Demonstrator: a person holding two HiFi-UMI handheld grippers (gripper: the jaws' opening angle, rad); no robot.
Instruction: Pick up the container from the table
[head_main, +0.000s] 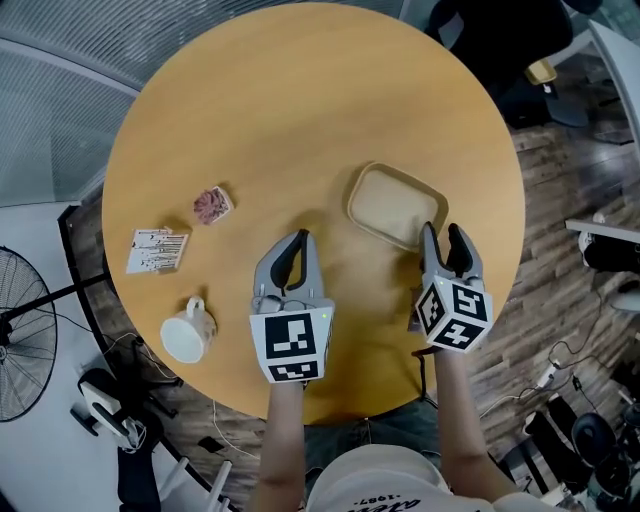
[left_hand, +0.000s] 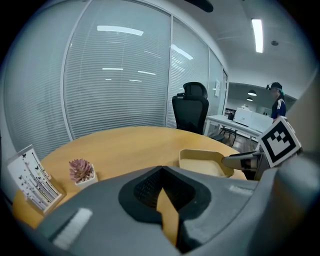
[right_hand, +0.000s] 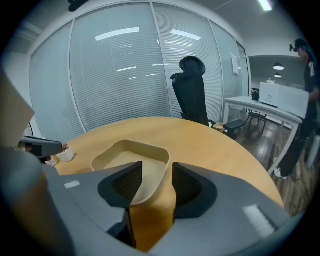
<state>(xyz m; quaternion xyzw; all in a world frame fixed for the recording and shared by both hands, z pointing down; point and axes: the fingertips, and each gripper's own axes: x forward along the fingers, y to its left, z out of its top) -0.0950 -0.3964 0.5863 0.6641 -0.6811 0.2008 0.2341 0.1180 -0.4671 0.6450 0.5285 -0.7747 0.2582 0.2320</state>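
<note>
Beige container (head_main: 385, 200) sits flat on the round wooden table (head_main: 300, 110), open side up, nothing visible inside.

Right gripper (head_main: 442, 232) is at the container's near corner. Its 2 jaws are apart and straddle the rim: 1 pad over the inside, 1 outside the wall. The right gripper view shows the rim corner (right_hand: 150, 155) in the gap with the pads not closed on it. Can't tell whether the outer pad touches the wall. Container is not lifted.

Left gripper (head_main: 302, 236) hovers over bare tabletop, left of the container and near it, not touching. In the left gripper view its 2 jaws meet at the tips and hold nothing.

Other items, all relative to the container:
- small pink succulent in a white pot (head_main: 212, 205), well apart to the left
- white card stand with printed lines (head_main: 157, 250), farther left than the pot
- white mug (head_main: 187, 330) on its side, left and nearer the person, by the table edge
- black office chair (right_hand: 192, 90), beyond it, off the table
</note>
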